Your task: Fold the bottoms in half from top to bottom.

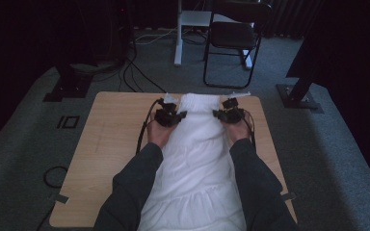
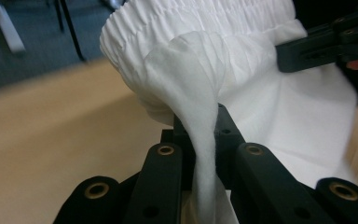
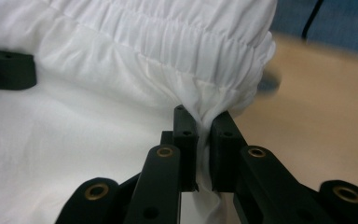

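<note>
1. A dim room with grey carpet holds a pale wooden surface [image 1: 111,139]; a black chair [image 1: 233,38] stands on the floor beyond it.
2. A white garment [image 1: 195,163] with a gathered elastic band at its far end lies lengthwise along the middle of the surface, its near end running down to the surface's near edge between the person's sleeves.
3. The left gripper [image 1: 169,115] sits at the garment's far left corner. In the left gripper view its fingers [image 2: 228,135] are pressed together on a pinch of white cloth just below the band.
4. The right gripper [image 1: 229,114] sits at the far right corner. In the right gripper view its fingers [image 3: 186,135] pinch the garment's edge just under the band.
5. Done, as I judge it: both far corners are gripped, and the cloth there looks bunched and raised a little off the surface.
6. Left, probably: carrying the gripped end to fold or spread the garment; the rest lies flat and unfolded.
</note>
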Demonstrator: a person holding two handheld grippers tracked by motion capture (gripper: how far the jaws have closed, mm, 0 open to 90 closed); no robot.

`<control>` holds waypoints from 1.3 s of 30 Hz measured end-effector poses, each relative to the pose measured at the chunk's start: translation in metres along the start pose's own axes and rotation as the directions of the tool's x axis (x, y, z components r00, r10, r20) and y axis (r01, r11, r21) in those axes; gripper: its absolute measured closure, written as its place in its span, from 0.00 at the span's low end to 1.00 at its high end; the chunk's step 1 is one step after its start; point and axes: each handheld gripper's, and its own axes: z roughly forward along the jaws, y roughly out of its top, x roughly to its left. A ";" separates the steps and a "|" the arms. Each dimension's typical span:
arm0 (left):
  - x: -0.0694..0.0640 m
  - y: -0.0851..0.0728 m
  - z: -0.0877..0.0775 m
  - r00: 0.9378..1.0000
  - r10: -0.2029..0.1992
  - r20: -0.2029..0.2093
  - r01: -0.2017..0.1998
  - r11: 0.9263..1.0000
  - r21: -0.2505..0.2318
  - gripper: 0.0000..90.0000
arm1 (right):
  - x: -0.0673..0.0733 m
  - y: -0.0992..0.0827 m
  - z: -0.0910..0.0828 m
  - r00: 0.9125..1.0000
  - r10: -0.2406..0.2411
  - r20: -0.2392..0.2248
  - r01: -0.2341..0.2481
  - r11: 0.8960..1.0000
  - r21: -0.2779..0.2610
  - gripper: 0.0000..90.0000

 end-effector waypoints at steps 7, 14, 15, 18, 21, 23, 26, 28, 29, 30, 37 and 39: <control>0.005 0.061 -0.040 0.999 0.035 -0.039 -0.040 0.991 -0.131 0.94 | 0.012 0.065 -0.048 0.998 -0.054 0.028 0.059 0.970 -0.235 0.92; 0.007 0.055 -0.053 0.999 0.038 -0.003 -0.038 0.993 -0.115 0.94 | 0.019 0.067 -0.059 0.997 -0.080 -0.002 0.077 0.968 -0.237 0.92; 0.007 0.049 -0.054 0.999 0.034 0.016 -0.032 0.994 -0.108 0.94 | 0.020 0.059 -0.060 0.996 -0.086 -0.021 0.079 0.972 -0.223 0.92; 0.002 0.034 -0.061 0.997 0.054 0.046 -0.050 0.994 -0.093 0.93 | 0.024 0.042 -0.064 0.993 -0.104 -0.055 0.091 0.974 -0.207 0.92; -0.008 0.019 -0.073 0.994 0.081 0.072 -0.074 0.993 -0.095 0.93 | 0.032 0.014 -0.076 0.986 -0.134 -0.104 0.111 0.973 -0.202 0.91; -0.022 0.001 -0.088 0.989 0.115 0.098 -0.106 0.990 -0.094 0.93 | 0.037 -0.002 -0.085 0.980 -0.146 -0.131 0.118 0.972 -0.203 0.91; -0.034 -0.013 -0.099 0.983 0.152 0.106 -0.143 0.986 -0.086 0.92 | 0.045 -0.027 -0.099 0.971 -0.172 -0.165 0.136 0.968 -0.210 0.91; -0.047 -0.030 -0.109 0.976 0.184 0.114 -0.176 0.981 -0.078 0.92 | 0.051 -0.045 -0.105 0.964 -0.197 -0.180 0.160 0.966 -0.201 0.91; -0.059 -0.049 -0.117 0.973 0.195 0.127 -0.186 0.980 -0.074 0.92 | 0.053 -0.054 -0.108 0.962 -0.197 -0.188 0.160 0.967 -0.196 0.91; -0.059 -0.049 -0.117 0.973 0.195 0.127 -0.186 0.980 -0.074 0.92 | 0.056 -0.063 -0.108 0.959 -0.203 -0.197 0.167 0.968 -0.188 0.91; -0.084 -0.118 -0.117 0.968 0.187 0.166 -0.197 0.979 0.047 0.92 | 0.069 -0.117 -0.096 0.948 -0.209 -0.241 0.193 0.977 -0.089 0.91; -0.085 -0.139 -0.110 0.970 0.154 0.190 -0.177 0.978 0.110 0.92 | 0.073 -0.135 -0.085 0.947 -0.199 -0.254 0.195 0.980 -0.039 0.91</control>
